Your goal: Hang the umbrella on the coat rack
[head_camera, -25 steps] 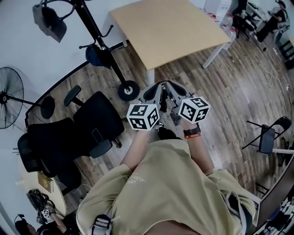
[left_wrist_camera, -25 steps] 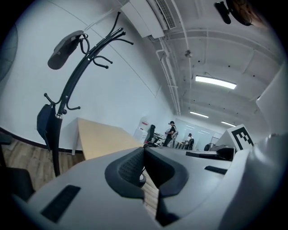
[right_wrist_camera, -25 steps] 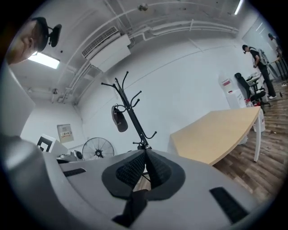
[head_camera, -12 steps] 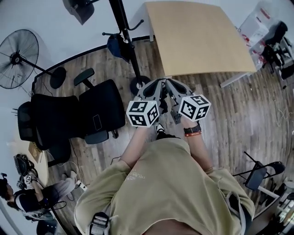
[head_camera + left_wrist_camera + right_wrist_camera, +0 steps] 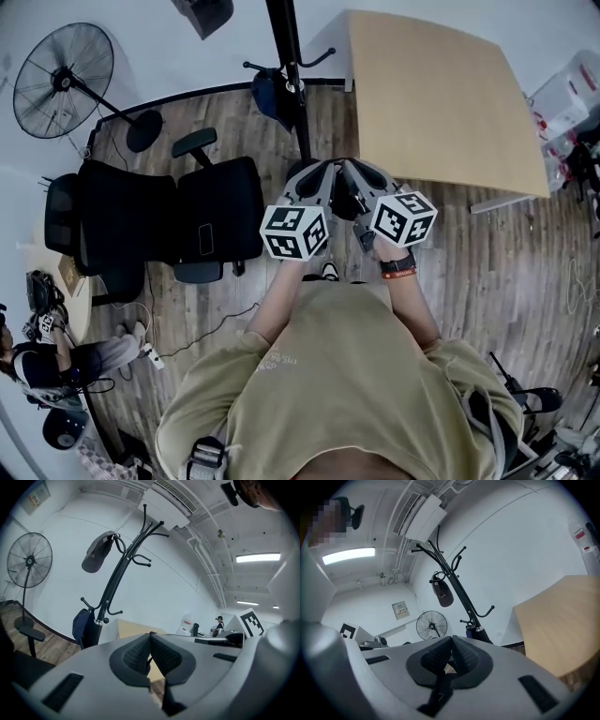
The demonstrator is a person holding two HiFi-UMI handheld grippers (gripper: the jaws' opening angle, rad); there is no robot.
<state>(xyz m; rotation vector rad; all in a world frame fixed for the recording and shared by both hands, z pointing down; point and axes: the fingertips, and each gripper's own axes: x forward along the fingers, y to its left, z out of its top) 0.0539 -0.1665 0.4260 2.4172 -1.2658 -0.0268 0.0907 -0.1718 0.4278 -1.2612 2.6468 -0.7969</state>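
Observation:
The black coat rack (image 5: 290,80) stands by the white wall, straight ahead of both grippers. A dark blue folded thing, which looks like the umbrella (image 5: 271,96), hangs from a low hook on it. It also shows in the left gripper view as the umbrella (image 5: 83,627) beside the rack pole (image 5: 115,581), and in the right gripper view low on the rack (image 5: 457,590). My left gripper (image 5: 316,176) and right gripper (image 5: 359,178) are held side by side at chest height. Both are shut and hold nothing, in the left gripper view (image 5: 150,638) and the right gripper view (image 5: 452,642).
A black cap (image 5: 97,552) hangs from an upper hook. A light wooden table (image 5: 441,94) stands right of the rack. Two black office chairs (image 5: 217,217) and a standing fan (image 5: 64,70) are to the left. A person (image 5: 47,361) sits at the lower left.
The head view has swung so the coat rack and table have slid right and nearer the middle. Both grippers have stayed together and shut.

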